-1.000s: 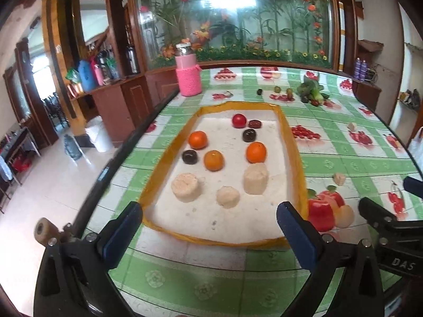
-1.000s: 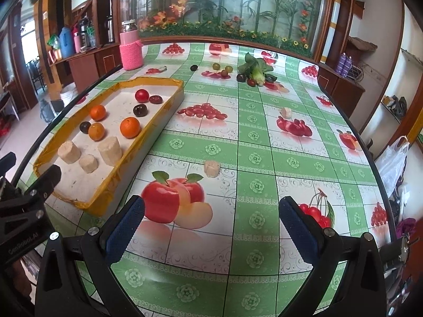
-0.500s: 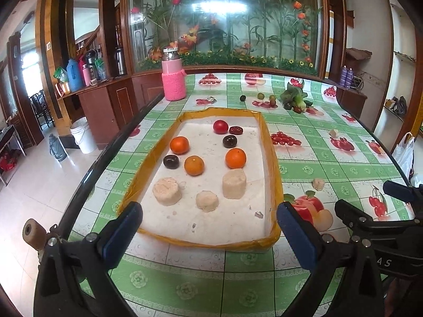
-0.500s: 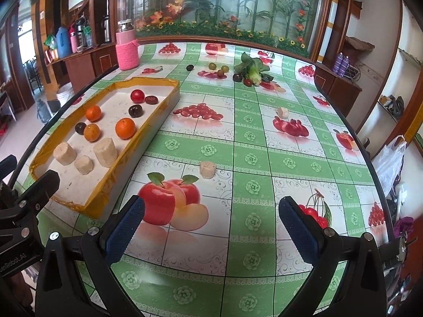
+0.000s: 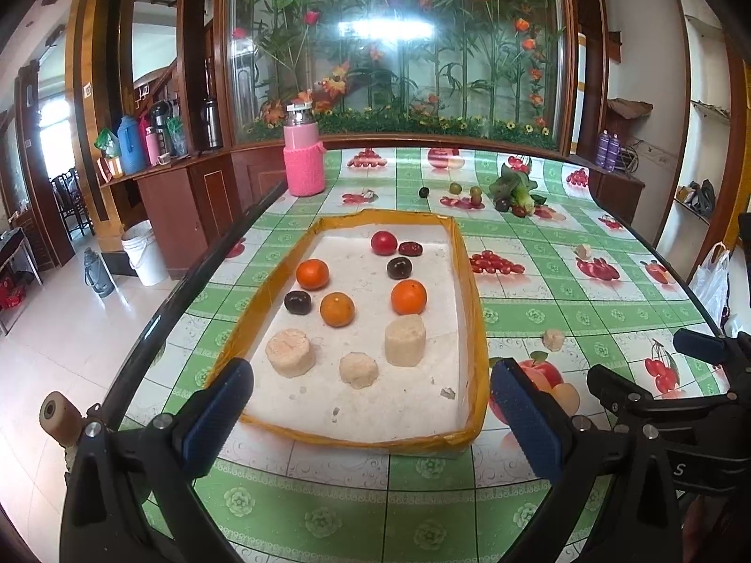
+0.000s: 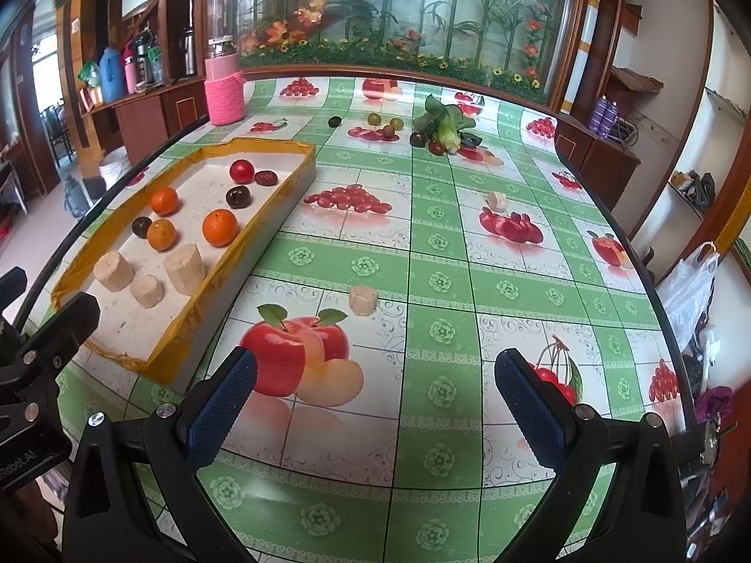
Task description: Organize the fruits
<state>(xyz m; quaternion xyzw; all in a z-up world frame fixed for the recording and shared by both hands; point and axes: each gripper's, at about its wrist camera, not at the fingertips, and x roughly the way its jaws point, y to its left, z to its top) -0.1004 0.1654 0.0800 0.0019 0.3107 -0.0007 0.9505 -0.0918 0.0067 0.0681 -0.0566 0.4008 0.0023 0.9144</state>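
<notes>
A shallow white tray with a yellow taped rim (image 5: 473, 281) (image 6: 263, 216) lies on the fruit-print tablecloth. It holds three oranges (image 5: 408, 297), a red tomato (image 5: 383, 242), dark plums (image 5: 399, 267) and three pale cut fruit chunks (image 5: 404, 340). Loose pale chunks (image 6: 363, 300) (image 6: 496, 201) and small dark and green fruits (image 6: 387, 130) lie on the cloth outside it. My left gripper (image 5: 371, 415) is open and empty in front of the tray's near edge. My right gripper (image 6: 375, 403) is open and empty over the cloth, right of the tray.
A pink-sleeved jar (image 5: 303, 157) stands at the table's far left. A leafy green vegetable (image 6: 446, 124) lies at the back. The table's dark rounded edge (image 5: 197, 281) runs along the left, with floor and a white bucket (image 5: 143, 258) beyond.
Both grippers have pulled back and risen slightly, so the tray and table look a little farther away. Both stay open. No fruit has moved.
</notes>
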